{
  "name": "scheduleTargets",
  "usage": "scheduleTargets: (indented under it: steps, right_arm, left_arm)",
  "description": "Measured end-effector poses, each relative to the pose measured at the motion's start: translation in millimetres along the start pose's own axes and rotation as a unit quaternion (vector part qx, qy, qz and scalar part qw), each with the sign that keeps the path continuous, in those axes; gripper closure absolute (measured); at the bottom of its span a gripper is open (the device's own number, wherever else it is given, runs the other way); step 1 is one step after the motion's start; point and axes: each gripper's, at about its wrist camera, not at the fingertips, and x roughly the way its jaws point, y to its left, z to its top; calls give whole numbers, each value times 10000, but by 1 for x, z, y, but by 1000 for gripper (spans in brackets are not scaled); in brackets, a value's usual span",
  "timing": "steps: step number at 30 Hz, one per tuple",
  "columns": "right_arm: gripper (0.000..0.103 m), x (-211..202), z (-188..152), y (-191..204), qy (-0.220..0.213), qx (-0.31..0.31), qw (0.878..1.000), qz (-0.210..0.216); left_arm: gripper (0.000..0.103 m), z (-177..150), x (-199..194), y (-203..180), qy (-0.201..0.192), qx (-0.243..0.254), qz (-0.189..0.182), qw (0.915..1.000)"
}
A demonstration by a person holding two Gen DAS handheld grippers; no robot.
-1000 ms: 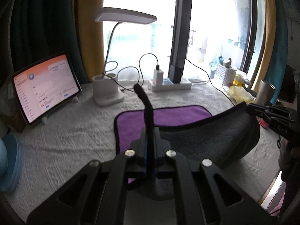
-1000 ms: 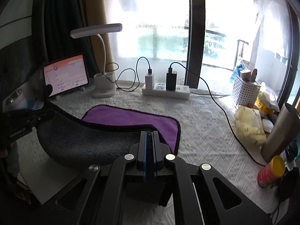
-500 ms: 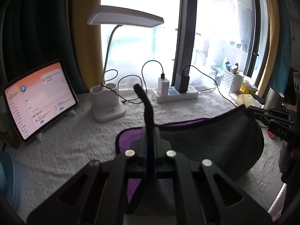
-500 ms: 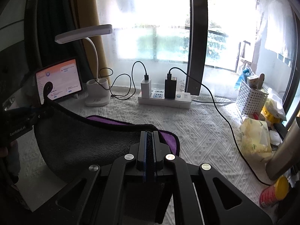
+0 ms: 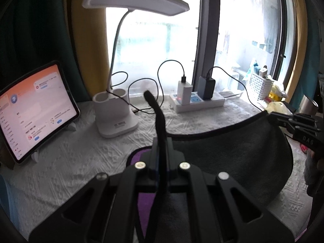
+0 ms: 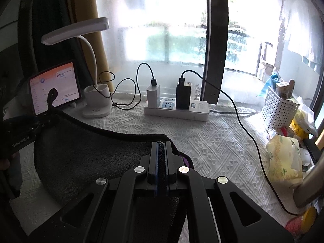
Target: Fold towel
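Grey-backed and purple-faced, the towel hangs slung between two grippers above the white textured tablecloth, its long axis running left to right across the desk. At left, the left gripper pinches one corner, black edging poking up past its fingers; at right, the right gripper clamps the other corner tight. Compared with a second ago, far less purple shows and both corners sit nearer the lamp and power strip. Only the right-wrist view shows the metal tumbler close up beside the yellow-capped can.
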Motion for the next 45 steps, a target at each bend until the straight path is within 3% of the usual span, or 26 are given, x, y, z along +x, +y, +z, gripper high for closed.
scheduleTargets:
  steps: [24,33,38,45]
  right_arm:
    - [97,88,-14,-19,546,230,9982,-129]
    - [97,106,-19,-19,806,301,9960,-234]
    - [97,108,-19,-21,897,356,9950,-263]
    - [81,99,-17,-19,866,375,9947,-406]
  left_arm:
    - [98,-12,82,17,505,-114,321,9981]
    - [95,-14,109,30,1188,-449,268,9915]
    - [90,-12,105,31,1133,-503,288,9919]
    - [81,-6,87,30,892,-438,452,9940]
